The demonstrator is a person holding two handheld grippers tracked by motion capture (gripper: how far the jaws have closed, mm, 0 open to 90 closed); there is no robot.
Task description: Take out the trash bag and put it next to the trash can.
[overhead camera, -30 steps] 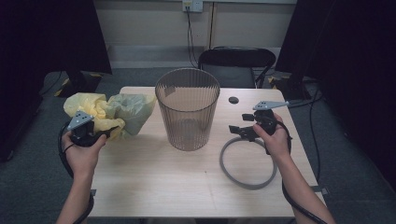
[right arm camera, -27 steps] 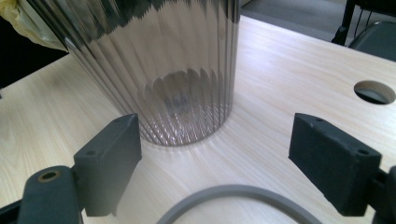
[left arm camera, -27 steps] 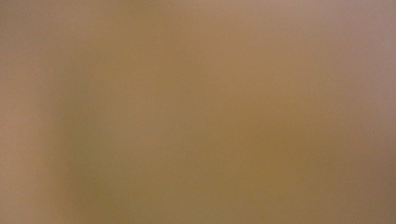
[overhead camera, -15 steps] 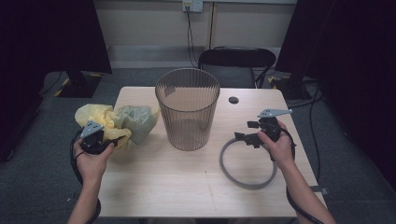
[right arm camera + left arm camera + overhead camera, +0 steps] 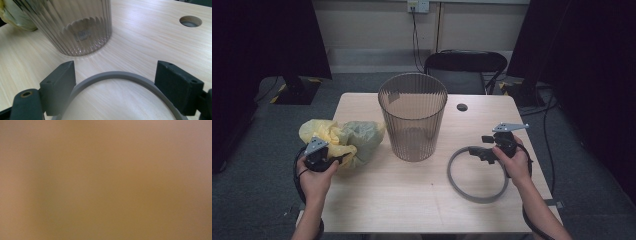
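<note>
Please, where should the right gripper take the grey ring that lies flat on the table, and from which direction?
Grip the grey ring at its thin arc nearest the bin, where the right gripper stands open astride it. Probably come from above, one jaw inside and one outside: the band is narrow and flat on the table.

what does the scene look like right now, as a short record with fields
table: light wood, round hole near the far edge
bin: ribbed clear bin, upright, mid table
bag: yellow bag, crumpled, left of the bin
ring: grey ring, flat on the table, right of the bin
left gripper: shut on the bag
right gripper: open, jaws either side of the ring's arc, not pressing
</note>
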